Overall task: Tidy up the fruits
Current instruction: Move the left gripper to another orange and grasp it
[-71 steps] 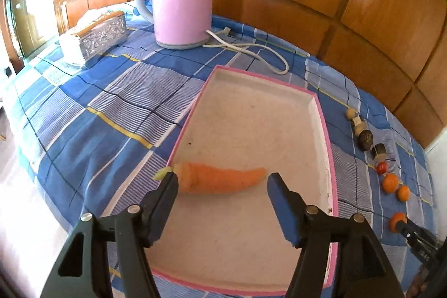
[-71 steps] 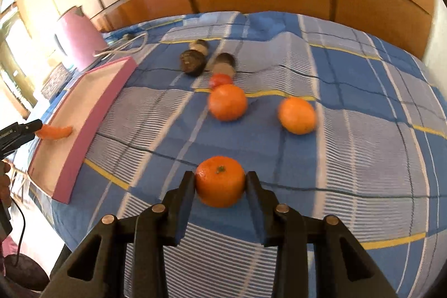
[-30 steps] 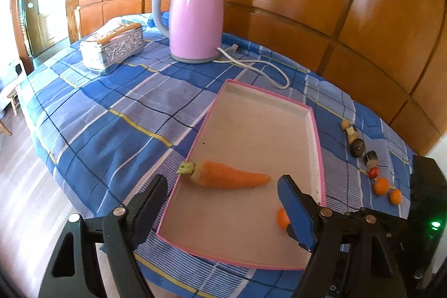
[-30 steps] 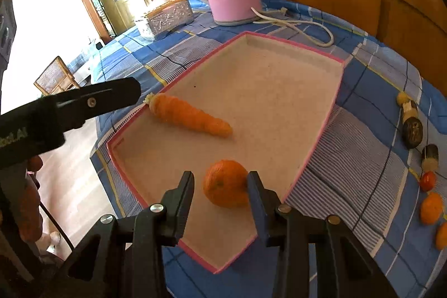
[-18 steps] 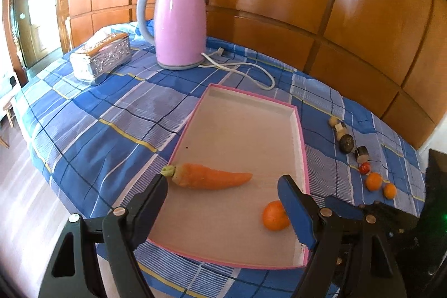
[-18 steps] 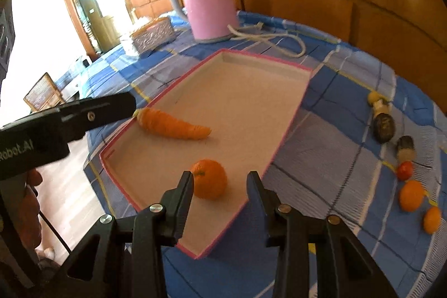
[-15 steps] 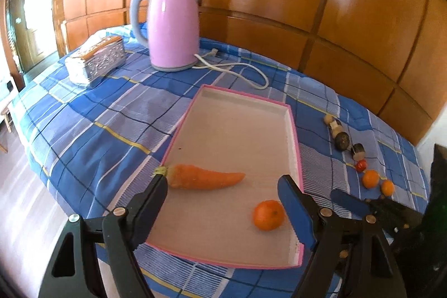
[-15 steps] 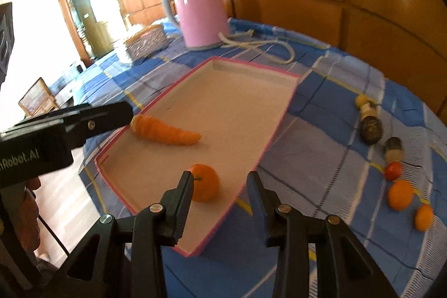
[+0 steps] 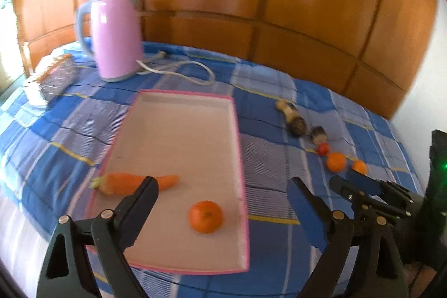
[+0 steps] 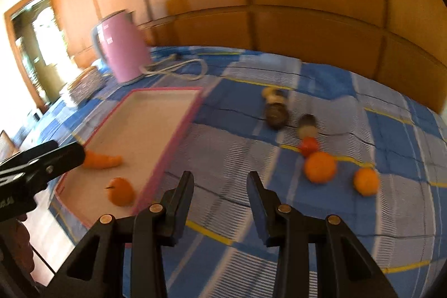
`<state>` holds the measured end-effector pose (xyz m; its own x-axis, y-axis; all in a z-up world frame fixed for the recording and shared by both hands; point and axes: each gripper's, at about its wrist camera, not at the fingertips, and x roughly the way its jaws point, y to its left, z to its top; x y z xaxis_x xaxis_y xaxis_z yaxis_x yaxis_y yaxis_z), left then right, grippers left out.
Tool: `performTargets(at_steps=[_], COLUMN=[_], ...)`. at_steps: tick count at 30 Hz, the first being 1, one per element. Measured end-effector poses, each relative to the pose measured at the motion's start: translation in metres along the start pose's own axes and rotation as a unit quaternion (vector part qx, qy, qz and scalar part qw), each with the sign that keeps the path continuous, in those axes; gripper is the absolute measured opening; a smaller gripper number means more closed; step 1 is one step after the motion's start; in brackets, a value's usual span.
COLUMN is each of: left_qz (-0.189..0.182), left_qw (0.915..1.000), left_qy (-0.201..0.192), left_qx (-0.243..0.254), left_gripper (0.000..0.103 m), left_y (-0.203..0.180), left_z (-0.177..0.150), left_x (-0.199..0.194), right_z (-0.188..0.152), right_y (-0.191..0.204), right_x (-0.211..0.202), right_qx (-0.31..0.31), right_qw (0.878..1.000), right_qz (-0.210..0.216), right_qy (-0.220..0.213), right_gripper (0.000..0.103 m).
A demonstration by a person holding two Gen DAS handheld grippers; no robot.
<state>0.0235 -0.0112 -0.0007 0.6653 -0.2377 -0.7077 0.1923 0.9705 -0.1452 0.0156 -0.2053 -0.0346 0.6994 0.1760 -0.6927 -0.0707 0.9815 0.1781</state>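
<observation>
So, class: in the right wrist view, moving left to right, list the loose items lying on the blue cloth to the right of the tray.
Dark round fruit → small red fruit → larger orange → smaller orange.

On the tabletop [image 9: 279, 242] the tray [image 9: 240, 158] holds a carrot [image 9: 123, 182] at its near left and an orange [image 9: 206, 216] near its right wall. The kettle [image 9: 116, 37] stands behind the tray. A row of fruits [image 9: 321, 143] lies to the right.
</observation>
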Motion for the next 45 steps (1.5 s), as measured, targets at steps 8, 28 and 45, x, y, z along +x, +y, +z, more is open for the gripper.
performTargets(at_steps=[8, 28, 45], left_qz=[-0.044, -0.119, -0.174], left_qw=[0.9978, 0.9823, 0.9713], left_qy=[0.029, 0.138, 0.155], left_qx=[0.040, 0.044, 0.049], left_gripper=[0.088, 0.050, 0.050], left_y=[-0.038, -0.092, -0.168], left_z=[0.001, 0.000, 0.016], left_x=[0.019, 0.092, 0.156], right_z=[-0.015, -0.016, -0.019], right_y=[-0.060, -0.130, -0.173], right_x=[-0.010, -0.016, -0.009], right_qx=[0.066, 0.105, 0.134], right_qw=[0.997, 0.990, 0.985], right_qz=[-0.033, -0.095, -0.110], right_qy=[0.016, 0.006, 0.016], right_gripper=[0.040, 0.038, 0.038])
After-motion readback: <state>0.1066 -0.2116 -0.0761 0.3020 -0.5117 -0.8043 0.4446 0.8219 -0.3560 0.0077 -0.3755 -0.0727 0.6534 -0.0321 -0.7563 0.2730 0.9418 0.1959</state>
